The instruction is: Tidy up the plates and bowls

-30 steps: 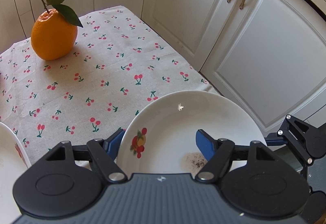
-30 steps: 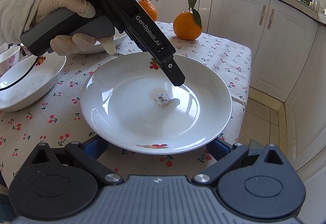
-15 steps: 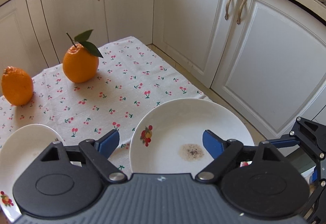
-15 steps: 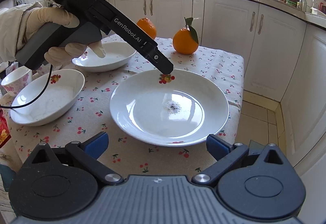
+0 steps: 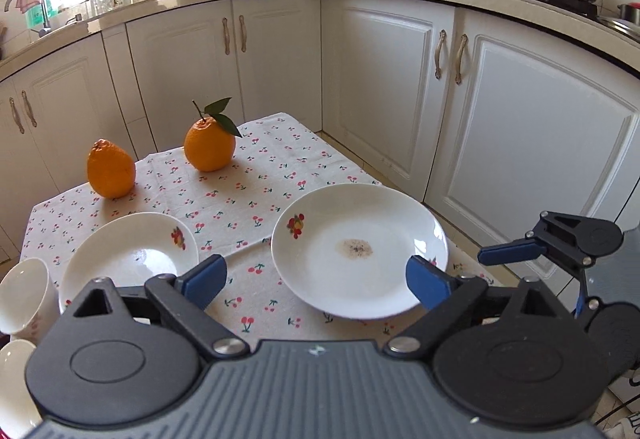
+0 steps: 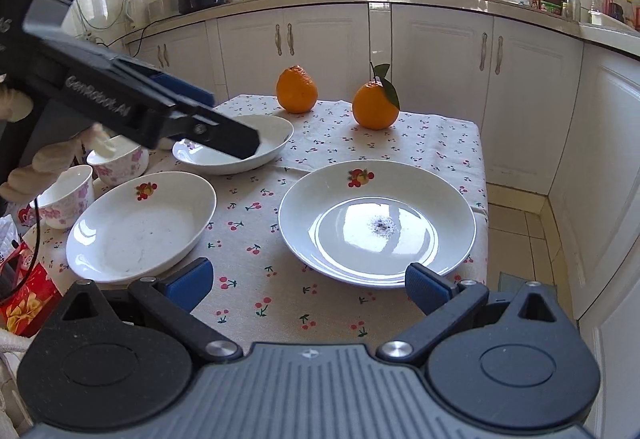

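A small bench (image 6: pixel 460 143) covered by a cherry-print cloth (image 6: pixel 280 295) is seen from both wrist views. A large white plate (image 6: pixel 376 223) with a fruit motif on its rim is set near the bench's right edge; a small patch of dark specks (image 6: pixel 383 225) is held in its centre. To its left, a shallow white bowl (image 6: pixel 140 227) bearing the same motif is placed, with only faint smears inside. Behind that one, a second shallow bowl (image 6: pixel 236 145) is found, partly hidden by the left tongs (image 6: pixel 224 135), which are held above it; whether anything lies in it cannot be told. At the left edge, two white cups with pink flowers (image 6: pixel 66 195) (image 6: pixel 118 159) are stood just beside the bowls; their contents are not visible. Two oranges (image 6: pixel 297 89) (image 6: pixel 374 105) are placed at the far side of the cloth, well apart from the dishes, the right one carrying a stem and leaves.

In the left wrist view, the left tongs (image 5: pixel 316 279) are spread wide and nothing is gripped, the plate (image 5: pixel 360 251) being framed between the blue pads. The right tongs (image 6: pixel 308 285) are likewise spread wide and bare, held near the plate's front rim without touching it. A red packet (image 6: pixel 28 303) is seen beyond the left edge of the bench
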A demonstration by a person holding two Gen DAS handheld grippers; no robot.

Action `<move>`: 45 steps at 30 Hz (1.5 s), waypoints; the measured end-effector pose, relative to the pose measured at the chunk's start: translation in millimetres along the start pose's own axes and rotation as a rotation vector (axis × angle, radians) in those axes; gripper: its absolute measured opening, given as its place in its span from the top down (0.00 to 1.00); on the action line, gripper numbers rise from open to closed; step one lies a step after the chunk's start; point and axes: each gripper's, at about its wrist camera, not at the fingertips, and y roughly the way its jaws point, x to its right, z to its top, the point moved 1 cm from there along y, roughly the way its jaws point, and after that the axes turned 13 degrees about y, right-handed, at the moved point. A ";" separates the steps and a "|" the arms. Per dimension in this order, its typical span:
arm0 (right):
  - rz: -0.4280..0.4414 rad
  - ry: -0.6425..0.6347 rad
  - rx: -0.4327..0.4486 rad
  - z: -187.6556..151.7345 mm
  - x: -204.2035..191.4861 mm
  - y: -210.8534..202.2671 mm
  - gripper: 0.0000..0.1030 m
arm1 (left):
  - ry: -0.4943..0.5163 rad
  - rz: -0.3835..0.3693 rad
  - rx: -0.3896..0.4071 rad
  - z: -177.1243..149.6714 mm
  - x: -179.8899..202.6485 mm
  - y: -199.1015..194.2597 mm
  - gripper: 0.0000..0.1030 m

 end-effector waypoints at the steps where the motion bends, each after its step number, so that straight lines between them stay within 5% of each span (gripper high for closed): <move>1: -0.009 0.011 -0.004 -0.7 -0.9 0.1 0.00 | 0.003 0.006 0.001 -5.6 2.0 -5.6 0.07; 7: -0.031 0.027 -0.018 -4.2 -10.4 -2.9 0.00 | 0.072 0.103 0.039 -40.8 15.7 -36.0 0.07; 18: -0.037 -0.013 -0.066 -18.1 -39.7 1.3 0.00 | 0.121 0.110 -0.008 -109.6 26.9 -64.6 0.06; 33: 0.000 -0.087 -0.141 -19.2 -69.6 23.3 0.00 | -0.047 0.099 -0.181 -178.1 1.3 -70.9 0.06; 45: 0.040 -0.122 -0.209 -13.8 -79.5 46.2 0.00 | -0.144 0.061 -0.185 -187.3 -14.0 -44.9 0.02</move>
